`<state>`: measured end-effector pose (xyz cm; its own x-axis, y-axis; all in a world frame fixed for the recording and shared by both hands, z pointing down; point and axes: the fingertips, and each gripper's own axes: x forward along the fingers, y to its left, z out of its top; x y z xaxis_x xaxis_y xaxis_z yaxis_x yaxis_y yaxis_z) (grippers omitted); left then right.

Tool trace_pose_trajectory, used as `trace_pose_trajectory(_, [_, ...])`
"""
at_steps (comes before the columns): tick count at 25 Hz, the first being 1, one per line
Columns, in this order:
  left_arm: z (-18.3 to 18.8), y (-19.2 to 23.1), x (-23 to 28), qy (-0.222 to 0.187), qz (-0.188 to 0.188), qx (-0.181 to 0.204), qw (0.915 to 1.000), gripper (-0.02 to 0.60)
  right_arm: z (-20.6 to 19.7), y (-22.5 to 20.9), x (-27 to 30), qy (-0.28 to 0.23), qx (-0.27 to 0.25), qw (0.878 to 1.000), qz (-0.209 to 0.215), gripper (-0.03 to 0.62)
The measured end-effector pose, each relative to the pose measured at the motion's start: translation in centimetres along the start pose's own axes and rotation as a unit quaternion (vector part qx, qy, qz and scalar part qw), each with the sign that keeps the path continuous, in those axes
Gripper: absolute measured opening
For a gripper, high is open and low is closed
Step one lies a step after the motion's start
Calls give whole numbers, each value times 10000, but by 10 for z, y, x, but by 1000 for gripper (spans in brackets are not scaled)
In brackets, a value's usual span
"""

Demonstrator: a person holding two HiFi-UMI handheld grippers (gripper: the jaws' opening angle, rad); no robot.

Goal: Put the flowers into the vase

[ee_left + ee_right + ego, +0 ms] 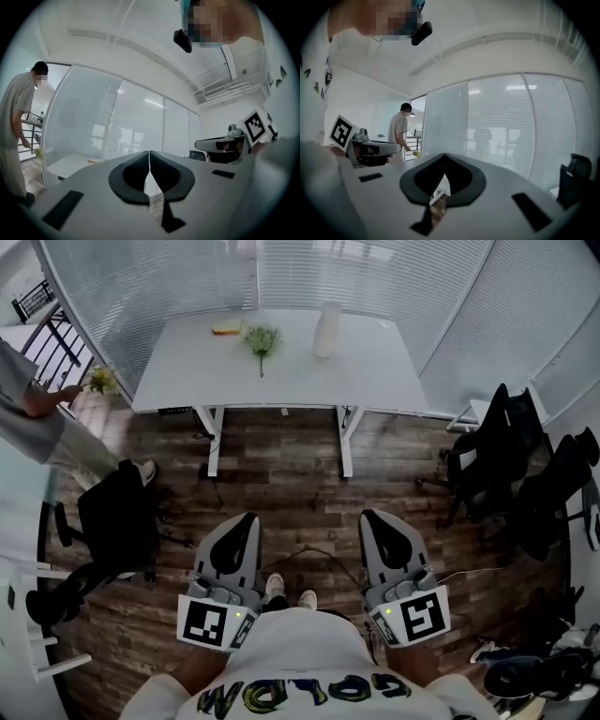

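A green flower sprig [262, 339] lies on the white table [375, 371] across the room, with a tall white vase [325, 330] standing to its right. Both grippers are held level close to my body, far from the table. My left gripper [246, 518] is shut and holds nothing; in the left gripper view its tips [149, 153] meet. My right gripper [371, 517] is shut and holds nothing as well, jaws touching at the tip [444, 155]. The table edge [70, 161] shows faintly beyond the left gripper.
A small yellow object [226, 328] lies at the table's left. A person [28, 418] stands at the far left by a railing, holding yellow flowers [99, 381]. Black office chairs stand at left [117, 521] and right [502, 465]. Wooden floor lies between me and the table.
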<state>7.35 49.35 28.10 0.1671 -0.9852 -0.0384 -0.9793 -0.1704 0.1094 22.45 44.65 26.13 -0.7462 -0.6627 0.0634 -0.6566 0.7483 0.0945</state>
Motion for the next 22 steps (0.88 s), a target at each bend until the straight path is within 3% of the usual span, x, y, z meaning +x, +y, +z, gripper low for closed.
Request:
trace_pose_trajectory(10, [2, 58, -4, 88, -126, -12, 9999, 17, 3, 40, 41, -11, 66, 10000, -28, 9])
trace_pose_trajectory(22, [-2, 68, 29, 166, -245, -99, 9995, 17, 1, 19, 73, 107, 60, 9999, -71, 9])
